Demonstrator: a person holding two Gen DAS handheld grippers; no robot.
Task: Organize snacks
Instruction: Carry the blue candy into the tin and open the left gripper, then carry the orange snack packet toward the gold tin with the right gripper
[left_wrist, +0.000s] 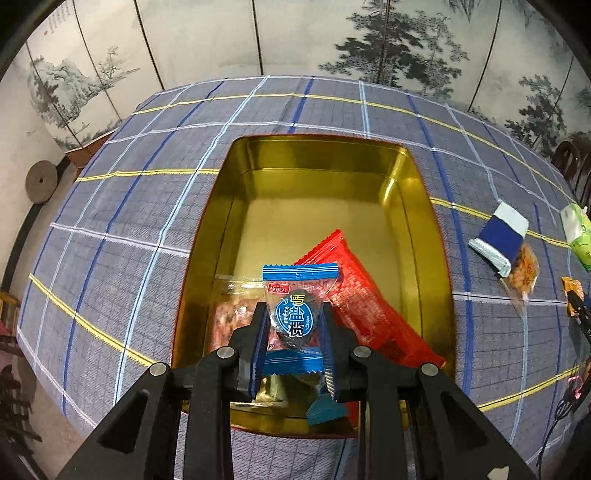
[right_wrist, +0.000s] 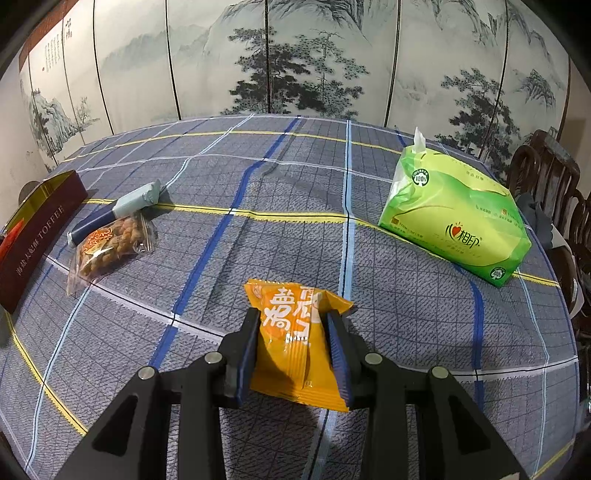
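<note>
- My left gripper (left_wrist: 295, 332) is closed on a small blue-edged salted olive packet (left_wrist: 297, 317), pinched across its middle and held above the near end of the gold tin (left_wrist: 325, 155).
- The packet looks light and crinkly, with a firm lump inside; I judge the film slippery, so the middle grip over the lump suits it.
- Under it in the tin lie a red snack pack (left_wrist: 365, 306) and a clear-wrapped snack (left_wrist: 229, 314).
- My right gripper (right_wrist: 293, 343) clamps an orange snack packet (right_wrist: 295, 339), well right of the tin; it looks soft and puffy.
- Between it and the tin wait a clear bag of fried twists (right_wrist: 107, 247) and a blue-and-white packet (right_wrist: 118, 212).
- A green tissue pack (right_wrist: 454, 218) sits farthest from the tin.
- The plaid tablecloth (right_wrist: 258, 221) looks soft and grippy; a painted folding screen (right_wrist: 295, 55) stands behind the table.
</note>
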